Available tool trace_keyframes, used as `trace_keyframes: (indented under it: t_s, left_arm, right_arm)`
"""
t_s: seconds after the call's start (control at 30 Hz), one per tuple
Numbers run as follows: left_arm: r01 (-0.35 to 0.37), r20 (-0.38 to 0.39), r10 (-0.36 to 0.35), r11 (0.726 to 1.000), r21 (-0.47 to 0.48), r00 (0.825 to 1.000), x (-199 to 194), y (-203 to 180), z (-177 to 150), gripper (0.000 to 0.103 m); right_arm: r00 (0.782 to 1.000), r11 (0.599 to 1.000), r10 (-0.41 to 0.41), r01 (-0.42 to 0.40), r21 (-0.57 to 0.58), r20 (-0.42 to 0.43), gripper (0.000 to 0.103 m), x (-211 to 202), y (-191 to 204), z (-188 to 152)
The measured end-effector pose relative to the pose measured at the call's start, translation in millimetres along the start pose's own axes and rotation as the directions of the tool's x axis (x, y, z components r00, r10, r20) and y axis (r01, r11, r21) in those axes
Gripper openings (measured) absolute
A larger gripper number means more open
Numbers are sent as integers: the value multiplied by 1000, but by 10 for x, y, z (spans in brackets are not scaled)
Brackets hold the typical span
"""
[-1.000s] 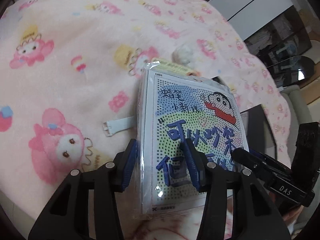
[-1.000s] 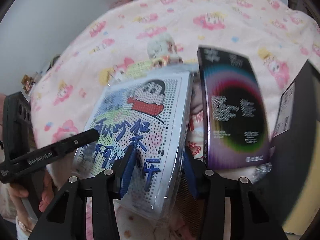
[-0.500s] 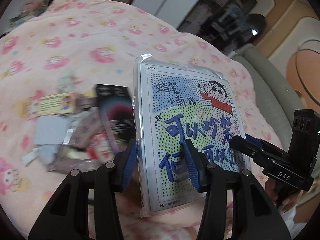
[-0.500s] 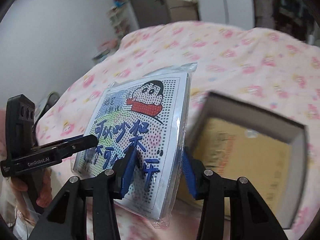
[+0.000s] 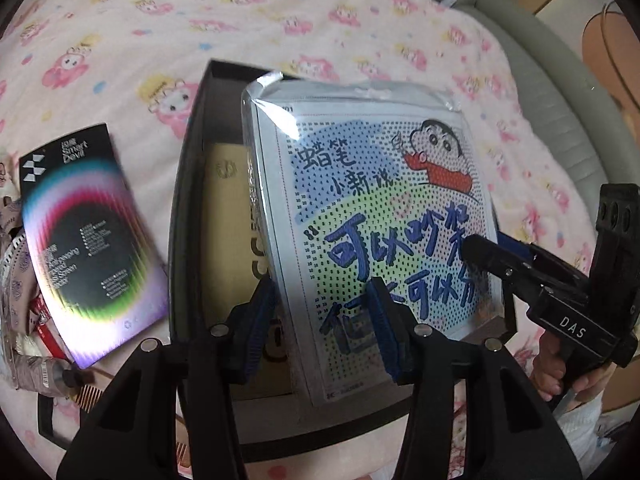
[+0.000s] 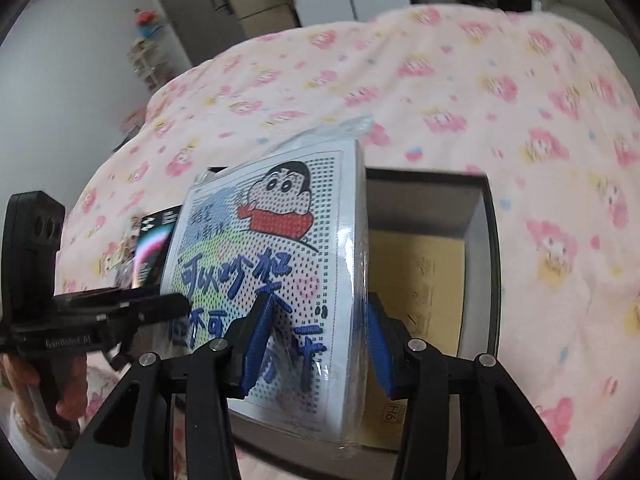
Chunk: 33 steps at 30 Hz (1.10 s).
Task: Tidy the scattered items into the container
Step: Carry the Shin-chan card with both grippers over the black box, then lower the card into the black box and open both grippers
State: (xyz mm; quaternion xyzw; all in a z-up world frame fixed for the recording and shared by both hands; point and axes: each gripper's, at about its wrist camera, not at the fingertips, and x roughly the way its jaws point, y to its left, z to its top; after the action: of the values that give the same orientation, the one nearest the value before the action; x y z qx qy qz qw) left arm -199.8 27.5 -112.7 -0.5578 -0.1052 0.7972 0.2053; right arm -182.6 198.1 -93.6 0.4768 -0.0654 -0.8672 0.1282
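Note:
A plastic-wrapped cartoon bead-art pack [image 5: 376, 216] is held by both grippers over the open dark box [image 5: 188, 184]. My left gripper [image 5: 324, 328] is shut on its near edge. My right gripper [image 6: 316, 344] is shut on its other edge; the pack also shows in the right wrist view [image 6: 280, 264]. The box [image 6: 480, 240] sits on the pink blanket and has a tan cardboard piece [image 6: 420, 276] inside. The right gripper also shows in the left wrist view [image 5: 480, 252], and the left gripper in the right wrist view [image 6: 176, 306].
A black rainbow-print screen-protector box [image 5: 84, 240] lies on the pink cartoon blanket [image 5: 280, 20] left of the container. Small packets [image 5: 20, 280] lie in a heap at the far left. A grey sofa edge [image 5: 560, 120] runs along the right.
Both grippers have carried the pack from above the scattered items over to the open box. The box now lies directly under the pack.

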Motion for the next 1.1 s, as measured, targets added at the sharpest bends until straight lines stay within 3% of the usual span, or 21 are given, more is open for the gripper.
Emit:
trace_keyframes:
  t_s: [0.27,0.33,0.47,0.53,0.6,0.63,0.8,0.9,0.97,1.03,1.1]
  left_arm:
    - [-176,-40,178,983,50,983,103,-186,8,49]
    - [-234,-50,237,970,73,970,162,-198,-33,49]
    - [-344,-72,359,925,161,931,327,-371,-101,65]
    - [-375,-72,393,908,188,917,364,-404,-122,65]
    - [-372,-80,392,908,191,916,353,-400,-126,64]
    - [-366,-84,386,911,188,919,329,-395,-130,59]
    - [-297,-1,301,943,151,954,-1,-380,-185,53]
    - [-254,25,253,960,120,967,-129,-342,-186,47]
    - [-258,38,255,958,126,966,-153,-264,-121,45]
    - [-272,58,266,953,134,962,-128,-321,-137,45]
    - [-242,59,236,960,144,970,-168,-298,-125,45]
  right_arm:
    - [998,999,4,-7,-46,-70,40,188,-70,-161]
    - [996,998,1,-6,-57,-94,40,256,-70,-186]
    - [987,998,-2,-9,-62,-162,40,456,-75,-236]
    - [983,998,-5,-6,-64,-182,40,519,-77,-253]
    - [977,999,11,-22,-48,-211,39,564,-96,-266]
    - [974,998,28,-38,-40,-226,38,579,-100,-279]
    - [978,998,63,-67,-12,-198,38,434,-106,-287]
    - [990,999,-34,37,17,-136,38,337,-190,-231]
    - [982,992,-130,130,-7,-140,38,364,-164,-212]
    - [974,991,-132,132,-16,-182,38,436,-163,-243]
    - [965,994,-109,108,-15,-240,38,518,-142,-291]
